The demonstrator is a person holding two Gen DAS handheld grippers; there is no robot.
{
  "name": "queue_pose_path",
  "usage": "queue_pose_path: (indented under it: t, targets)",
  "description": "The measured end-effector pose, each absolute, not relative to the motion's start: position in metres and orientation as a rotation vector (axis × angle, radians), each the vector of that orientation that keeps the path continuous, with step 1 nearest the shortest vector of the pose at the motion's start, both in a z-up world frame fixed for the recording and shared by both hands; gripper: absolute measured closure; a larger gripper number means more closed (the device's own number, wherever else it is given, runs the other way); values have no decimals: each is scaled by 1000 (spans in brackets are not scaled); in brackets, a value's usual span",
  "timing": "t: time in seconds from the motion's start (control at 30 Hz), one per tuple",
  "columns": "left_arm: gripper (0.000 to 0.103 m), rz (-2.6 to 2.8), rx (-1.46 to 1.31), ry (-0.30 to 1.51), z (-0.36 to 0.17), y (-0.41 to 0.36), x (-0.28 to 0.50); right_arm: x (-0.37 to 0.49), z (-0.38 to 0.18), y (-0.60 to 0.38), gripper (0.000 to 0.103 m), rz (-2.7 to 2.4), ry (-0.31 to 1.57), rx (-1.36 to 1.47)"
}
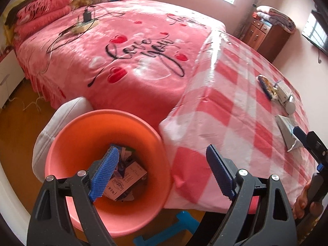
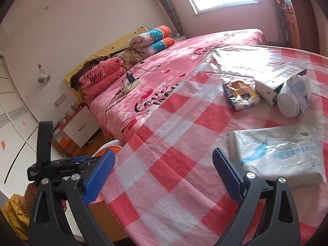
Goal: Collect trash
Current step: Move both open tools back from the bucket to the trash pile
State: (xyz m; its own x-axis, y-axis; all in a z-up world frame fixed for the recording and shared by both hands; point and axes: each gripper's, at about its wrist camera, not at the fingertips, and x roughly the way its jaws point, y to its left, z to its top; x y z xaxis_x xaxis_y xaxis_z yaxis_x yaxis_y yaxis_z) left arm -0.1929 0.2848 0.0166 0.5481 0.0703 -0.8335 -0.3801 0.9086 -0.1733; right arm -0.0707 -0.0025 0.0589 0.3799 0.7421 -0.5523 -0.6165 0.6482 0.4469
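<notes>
Two wrist views show a bedroom with a table under a red-and-white checked cloth (image 2: 164, 143), set against a pink bed.

In the left wrist view, the left gripper (image 1: 162, 174) hangs above an orange bin (image 1: 67, 143) that fills the lower left of the frame, on the floor just beside the table's edge. Its blue-padded jaws stand spread wide with nothing between them. At the bottom of the bin lies a printed carton (image 1: 125, 179) among other scraps (so some trash is already collected).

In the right wrist view, the right gripper (image 2: 162, 176) hovers low over the checked cloth, its jaws likewise spread and empty. The remaining trash sits to the right of the frame. Nearest is a flat white tissue pack (image 2: 276, 151), touching the table at lower right, just beside the right-hand jaw. Its long axis runs roughly left to right across the frame, so it lies off to the side of the jaws, not between them. Farther back, at upper right, sit a blue snack wrapper (image 2: 239, 95), a white box (image 2: 274, 82) and a crumpled white bottle (image 2: 295, 98), clustered close together.

The right gripper is much the nearer of the two to the tissue pack; it would probably need to swing rightward to bring the pack between the jaws.
</notes>
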Motion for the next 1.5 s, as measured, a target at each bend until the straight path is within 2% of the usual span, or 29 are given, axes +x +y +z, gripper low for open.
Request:
queue_pose_path:
  t: [1.5]
  targets:
    - [15,65,-142,957,50,153,-135,-45,66,-107,8,745,728,346]
